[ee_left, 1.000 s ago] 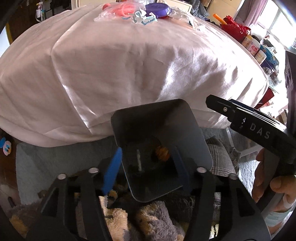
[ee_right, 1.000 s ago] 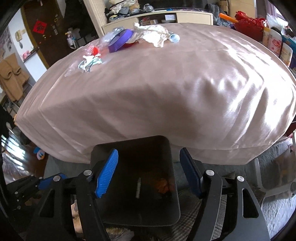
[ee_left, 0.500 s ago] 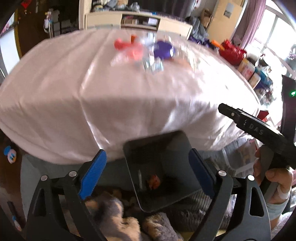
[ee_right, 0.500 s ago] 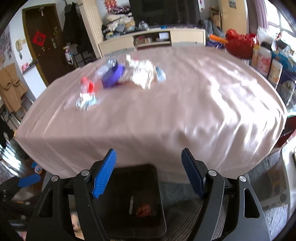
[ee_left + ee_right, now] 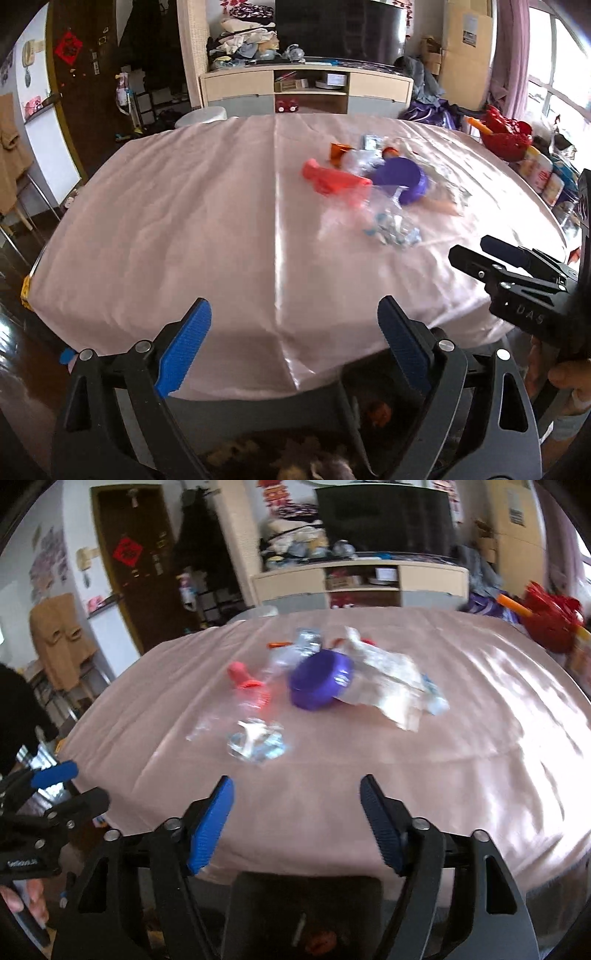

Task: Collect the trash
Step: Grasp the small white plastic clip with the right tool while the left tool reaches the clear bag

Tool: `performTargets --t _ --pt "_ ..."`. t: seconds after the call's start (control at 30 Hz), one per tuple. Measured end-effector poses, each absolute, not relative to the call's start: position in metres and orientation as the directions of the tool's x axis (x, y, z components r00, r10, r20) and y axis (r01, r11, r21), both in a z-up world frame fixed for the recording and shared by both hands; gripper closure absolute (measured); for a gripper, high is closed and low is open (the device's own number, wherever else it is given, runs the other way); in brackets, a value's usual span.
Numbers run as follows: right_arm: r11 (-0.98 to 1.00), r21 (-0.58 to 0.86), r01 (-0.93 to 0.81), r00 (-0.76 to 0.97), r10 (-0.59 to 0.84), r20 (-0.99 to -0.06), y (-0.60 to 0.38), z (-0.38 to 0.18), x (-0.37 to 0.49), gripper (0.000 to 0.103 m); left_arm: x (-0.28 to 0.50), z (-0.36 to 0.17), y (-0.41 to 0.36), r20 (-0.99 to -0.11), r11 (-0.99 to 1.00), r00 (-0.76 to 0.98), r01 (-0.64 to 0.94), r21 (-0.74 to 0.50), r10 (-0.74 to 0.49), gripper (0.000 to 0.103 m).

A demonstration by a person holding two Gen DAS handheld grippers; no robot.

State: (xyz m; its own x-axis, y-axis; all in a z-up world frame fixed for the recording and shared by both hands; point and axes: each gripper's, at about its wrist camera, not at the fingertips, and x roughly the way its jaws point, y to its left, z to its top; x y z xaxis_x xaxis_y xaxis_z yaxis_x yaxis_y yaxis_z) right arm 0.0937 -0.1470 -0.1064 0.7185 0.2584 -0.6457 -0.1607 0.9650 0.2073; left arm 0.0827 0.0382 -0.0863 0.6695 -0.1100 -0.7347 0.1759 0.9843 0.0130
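A pile of trash lies on the pink tablecloth (image 5: 184, 221): a purple tub (image 5: 402, 179) (image 5: 321, 681), a red plastic piece (image 5: 332, 179) (image 5: 247, 681), crumpled clear wrap (image 5: 391, 229) (image 5: 256, 744) and a white wrapper (image 5: 388, 681). A dark bin (image 5: 306, 915) (image 5: 373, 402) stands on the floor at the table's near edge with an orange scrap inside. My left gripper (image 5: 291, 347) and right gripper (image 5: 295, 819) are both open and empty, raised above the near edge, short of the pile.
A red basket (image 5: 504, 134) and several bottles (image 5: 543, 173) stand at the table's right edge. A TV cabinet (image 5: 306, 88) is behind the table, a dark door (image 5: 125, 572) at far left. Plush toys lie on the floor by the bin.
Both grippers have risen from over the bin to above the table's near edge and tilted up toward the pile. Both stay open and empty.
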Motion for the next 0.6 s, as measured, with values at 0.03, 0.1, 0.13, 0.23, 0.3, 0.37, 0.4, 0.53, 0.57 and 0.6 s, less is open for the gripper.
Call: performTargets --t 0.03,0.1,0.13,0.23,0.3,0.37,0.4,0.53,0.57,0.6 --pt "0.964 0.203 -0.172 0.716 0.263 -0.646 -0.141 -0.107 0.098 0.042 0.086 -0.087 0.040 -0.735 0.985 0.670 0.174 0.015 -0.107 0.016" --pt "0.962 0.194 -0.192 0.707 0.272 -0.653 -0.131 -0.109 0.109 0.045 0.094 -0.088 0.045 -0.736 0.985 0.669 0.171 0.016 -0.104 0.016" --pt "0.962 0.190 -0.197 0.703 0.274 -0.656 -0.127 -0.111 0.113 0.045 0.097 -0.089 0.047 -0.736 0.985 0.668 0.171 0.015 -0.105 0.016" --pt "0.962 0.182 -0.204 0.689 0.273 -0.671 -0.118 -0.118 0.128 0.045 0.104 -0.091 0.050 -0.741 0.985 0.663 0.172 0.008 -0.109 0.016" --pt "0.963 0.178 -0.203 0.681 0.270 -0.681 -0.114 -0.125 0.135 0.045 0.108 -0.093 0.051 -0.744 0.984 0.658 0.178 0.007 -0.113 0.016" --pt "0.963 0.176 -0.203 0.676 0.268 -0.687 -0.114 -0.129 0.140 0.051 0.114 -0.096 0.050 -0.748 0.982 0.652 0.189 0.004 -0.122 0.016" --pt "0.965 0.164 -0.203 0.684 0.260 -0.681 -0.115 -0.129 0.141 0.060 0.117 -0.097 0.049 -0.750 0.981 0.649 0.197 -0.001 -0.131 0.016" --pt "0.973 0.126 -0.192 0.691 0.225 -0.686 -0.124 -0.129 0.137 0.081 0.132 -0.102 0.040 -0.753 0.972 0.634 0.234 -0.028 -0.174 0.016" --pt "0.975 0.117 -0.189 0.694 0.217 -0.687 -0.127 -0.129 0.135 0.084 0.138 -0.105 0.035 -0.755 0.969 0.629 0.246 -0.033 -0.186 0.016" --pt "0.977 0.110 -0.181 0.697 0.207 -0.687 -0.131 -0.130 0.133 0.086 0.142 -0.107 0.031 -0.757 0.966 0.624 0.254 -0.039 -0.195 0.016"
